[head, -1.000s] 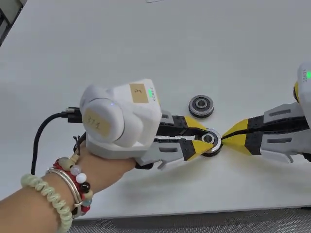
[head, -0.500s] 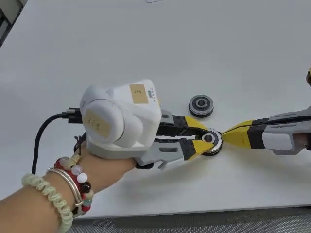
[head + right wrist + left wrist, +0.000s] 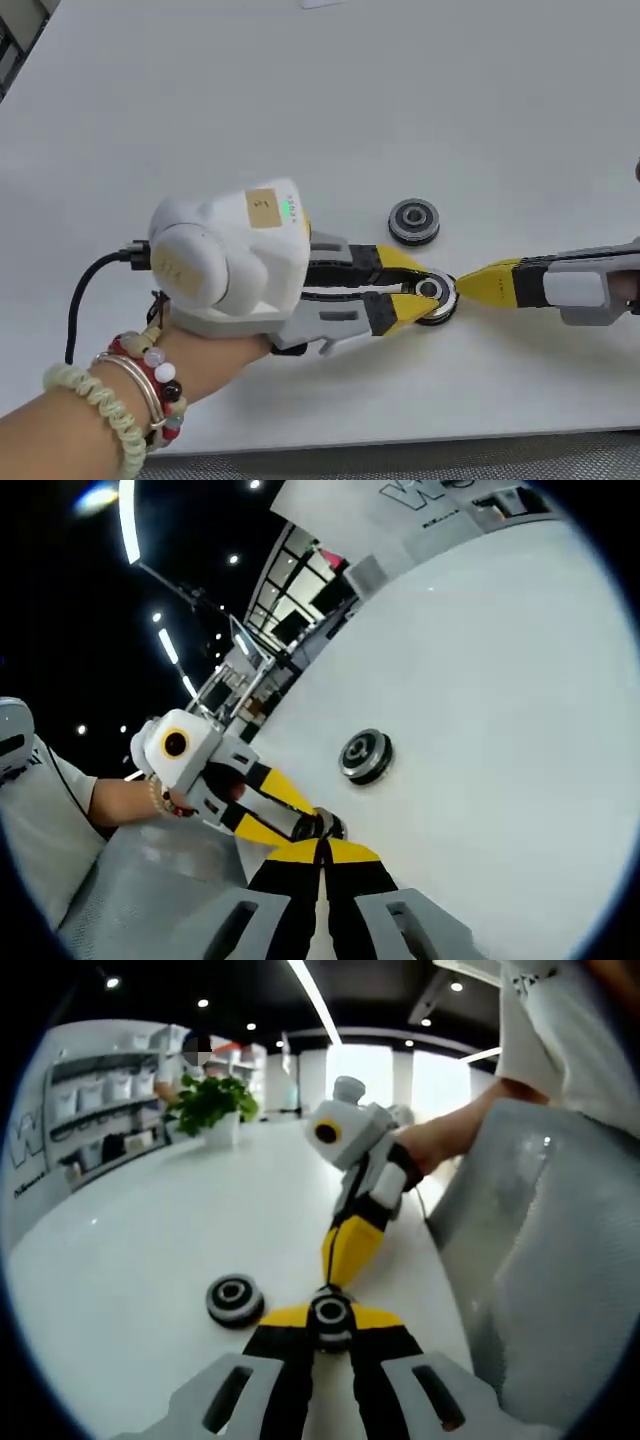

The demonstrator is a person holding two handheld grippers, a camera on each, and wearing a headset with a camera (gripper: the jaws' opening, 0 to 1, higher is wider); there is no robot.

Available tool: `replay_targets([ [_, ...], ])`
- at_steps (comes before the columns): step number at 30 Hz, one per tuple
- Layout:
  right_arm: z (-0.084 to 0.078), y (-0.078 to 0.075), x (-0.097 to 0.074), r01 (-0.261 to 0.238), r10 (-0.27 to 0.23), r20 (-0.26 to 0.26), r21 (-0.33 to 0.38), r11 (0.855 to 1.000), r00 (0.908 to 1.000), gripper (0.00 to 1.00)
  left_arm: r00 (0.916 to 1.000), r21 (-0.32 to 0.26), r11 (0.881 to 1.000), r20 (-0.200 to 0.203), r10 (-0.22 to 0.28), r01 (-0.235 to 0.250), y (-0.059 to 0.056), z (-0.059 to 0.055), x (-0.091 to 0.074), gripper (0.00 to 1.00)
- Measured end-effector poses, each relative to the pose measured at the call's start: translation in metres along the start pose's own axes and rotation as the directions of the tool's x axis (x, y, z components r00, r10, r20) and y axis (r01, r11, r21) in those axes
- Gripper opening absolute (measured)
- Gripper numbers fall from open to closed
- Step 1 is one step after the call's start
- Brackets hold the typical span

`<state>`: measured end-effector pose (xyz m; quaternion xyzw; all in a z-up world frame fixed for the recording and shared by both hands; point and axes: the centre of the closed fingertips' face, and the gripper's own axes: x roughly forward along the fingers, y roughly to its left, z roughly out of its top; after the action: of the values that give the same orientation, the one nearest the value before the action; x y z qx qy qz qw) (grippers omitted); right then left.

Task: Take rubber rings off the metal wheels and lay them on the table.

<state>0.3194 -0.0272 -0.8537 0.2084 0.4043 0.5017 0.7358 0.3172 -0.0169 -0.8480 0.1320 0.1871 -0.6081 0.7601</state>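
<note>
A metal wheel (image 3: 433, 290) with a black rubber ring lies near the table's front edge, and my left gripper (image 3: 418, 289) is shut on it from the left. The same wheel (image 3: 331, 1312) sits between the yellow jaw tips in the left gripper view. My right gripper (image 3: 465, 285) comes in from the right, shut, its tips pressed to the wheel's rim. Whether it pinches the ring I cannot see. In the right gripper view the tips (image 3: 320, 842) meet just below that wheel (image 3: 327, 825). A second wheel (image 3: 413, 220) with its ring lies flat just behind.
The white table (image 3: 300, 110) stretches wide behind the wheels. Its front edge (image 3: 400, 440) runs close below the grippers. A black cable (image 3: 85, 290) trails from the left gripper. Shelves and a potted plant (image 3: 205, 1105) stand far off.
The right gripper has rolled and drawn back to the right, so less of its body shows. The left gripper's body has tilted slightly. The clamped wheel has stayed put.
</note>
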Motion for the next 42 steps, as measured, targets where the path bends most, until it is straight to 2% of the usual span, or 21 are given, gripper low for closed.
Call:
replay_targets([
  [8,-0.001,0.006,0.002,-0.003,0.003,0.003,0.009,1.0,1.0,0.0,0.9996,0.001,1.0,0.028,-0.005,0.005,0.0,0.0,0.0,0.14],
  [20,0.001,0.014,0.004,0.018,-0.02,-0.019,-0.067,0.998,0.9996,0.0,0.9997,0.01,1.0,0.025,0.0,-0.001,0.002,0.0,0.001,0.14],
  [42,0.004,0.013,0.006,0.007,-0.009,-0.029,-0.077,0.997,0.9995,0.0,0.9997,0.022,1.0,0.024,0.011,-0.011,0.003,0.0,0.001,0.14],
])
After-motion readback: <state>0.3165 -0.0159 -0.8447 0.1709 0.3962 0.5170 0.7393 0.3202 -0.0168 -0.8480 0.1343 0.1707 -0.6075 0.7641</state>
